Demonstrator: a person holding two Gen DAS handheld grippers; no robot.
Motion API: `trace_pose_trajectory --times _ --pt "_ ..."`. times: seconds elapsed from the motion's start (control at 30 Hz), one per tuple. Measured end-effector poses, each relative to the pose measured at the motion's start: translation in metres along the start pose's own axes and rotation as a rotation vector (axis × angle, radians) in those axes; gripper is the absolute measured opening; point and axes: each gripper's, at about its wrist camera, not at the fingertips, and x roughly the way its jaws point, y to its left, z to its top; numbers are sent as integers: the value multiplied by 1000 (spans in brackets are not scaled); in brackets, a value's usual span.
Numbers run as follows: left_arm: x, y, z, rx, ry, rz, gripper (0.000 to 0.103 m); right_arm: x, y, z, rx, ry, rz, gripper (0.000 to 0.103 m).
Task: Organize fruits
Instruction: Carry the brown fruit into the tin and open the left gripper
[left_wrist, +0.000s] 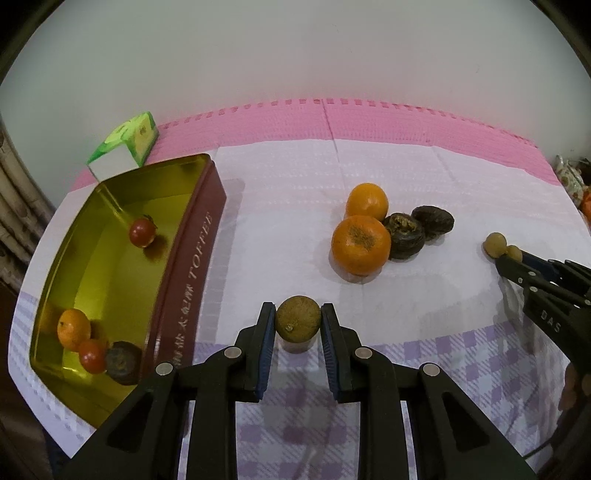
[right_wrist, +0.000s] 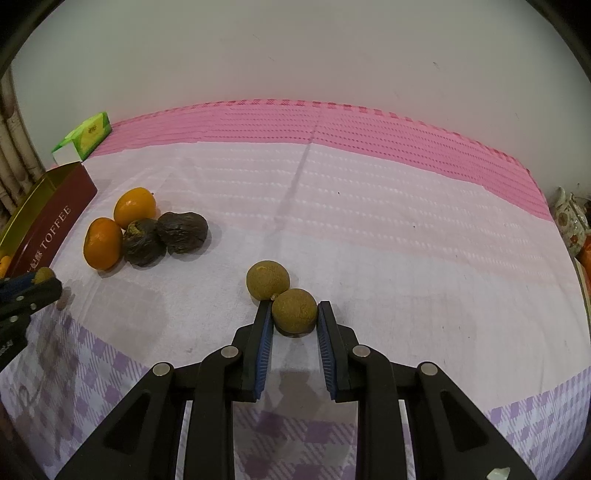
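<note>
My left gripper (left_wrist: 297, 324) is shut on a small brown round fruit (left_wrist: 297, 323), held just above the cloth to the right of the toffee tin (left_wrist: 186, 258). The tin holds two red fruits (left_wrist: 142, 232), an orange (left_wrist: 73, 329) and a dark fruit (left_wrist: 123, 362). My right gripper (right_wrist: 294, 313) is shut on another brown fruit (right_wrist: 294, 311), which touches a second brown fruit (right_wrist: 267, 279) on the cloth. Two oranges (right_wrist: 102, 243) and two dark wrinkled fruits (right_wrist: 181, 232) lie in a cluster left of it. In the left wrist view the right gripper (left_wrist: 511, 254) shows at far right.
A green and white carton (left_wrist: 125, 146) stands behind the tin near the wall. The pink mat's far edge (right_wrist: 332, 110) meets the wall. A patterned teapot (right_wrist: 570, 221) sits past the right edge. The left gripper (right_wrist: 40, 277) shows at the left of the right wrist view.
</note>
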Motion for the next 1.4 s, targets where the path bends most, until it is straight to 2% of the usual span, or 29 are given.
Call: trace_pose_trajectory --times 0.37,0.63,0.8,1.0,1.4 --pt "-14 13 1 -7 -15 6 25 1 1 3 8 29 -11 22" --pt "-35 35 8 -18 -51 12 25 1 3 4 -8 35 -28 22" --pt "-47 52 10 -8 -69 40 25 2 5 4 -12 38 -37 22" --pt "-50 89 7 -56 -57 55 25 2 6 5 -6 50 -39 22" --pt "-41 157 -9 -117 -23 157 25 4 7 8 -5 61 -51 22"
